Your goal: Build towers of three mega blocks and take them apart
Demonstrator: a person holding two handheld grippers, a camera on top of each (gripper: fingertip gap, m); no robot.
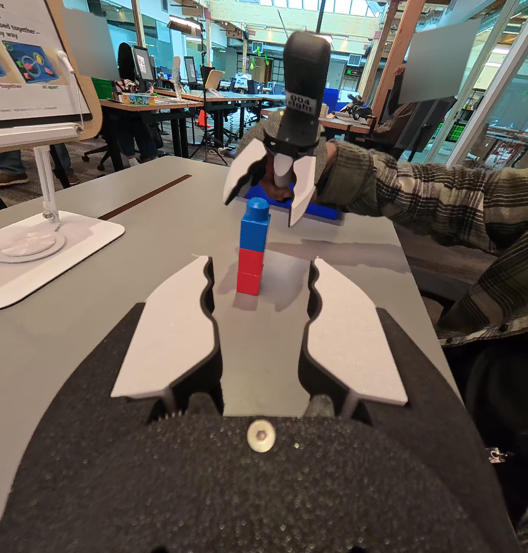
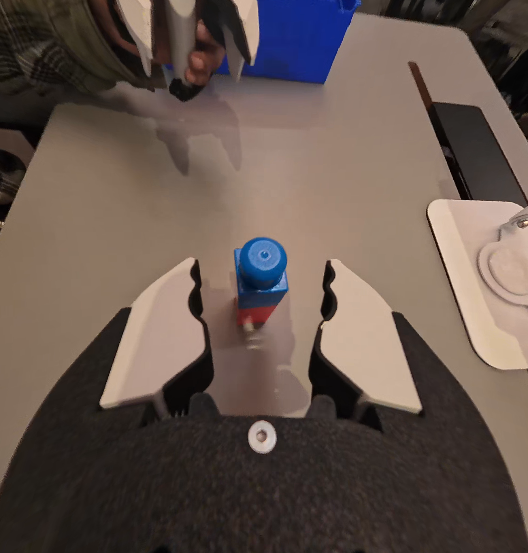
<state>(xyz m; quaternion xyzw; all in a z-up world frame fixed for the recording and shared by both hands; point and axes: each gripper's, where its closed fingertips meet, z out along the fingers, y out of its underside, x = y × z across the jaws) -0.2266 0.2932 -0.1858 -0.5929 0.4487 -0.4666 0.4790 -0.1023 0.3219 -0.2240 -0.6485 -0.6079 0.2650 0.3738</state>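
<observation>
A: Where's the tower (image 1: pixel 252 250) relative to the left gripper (image 1: pixel 261 270)?

B: Straight ahead, just past the fingertips and roughly centred on the gap. It stands upright on the grey surface (image 1: pixel 173 215): two red blocks (image 1: pixel 250 273) below, one blue block (image 1: pixel 254 229) on top with its round stud showing. The left gripper is wide apart and holds nothing.

A: And the right gripper (image 2: pixel 262 276)?

B: It hangs above the tower, looking down on the blue stud. Its fingers are spread wide too, empty, with the blue block between the tips or a little below them; I can't tell whether they reach its level.

A: So which step is this?

B: Three blocks are pressed together, so I judge the build finished and the take-apart about to start. Neither gripper touches the tower.

A: What does the next move call for?

B: Probably the left gripper advancing to clamp the red base while the right one drops around the blue block, closes, and pulls straight up. A skewed pull could tip the tower. The blue bin (image 2: pixel 289 45) sits well beyond it.
</observation>
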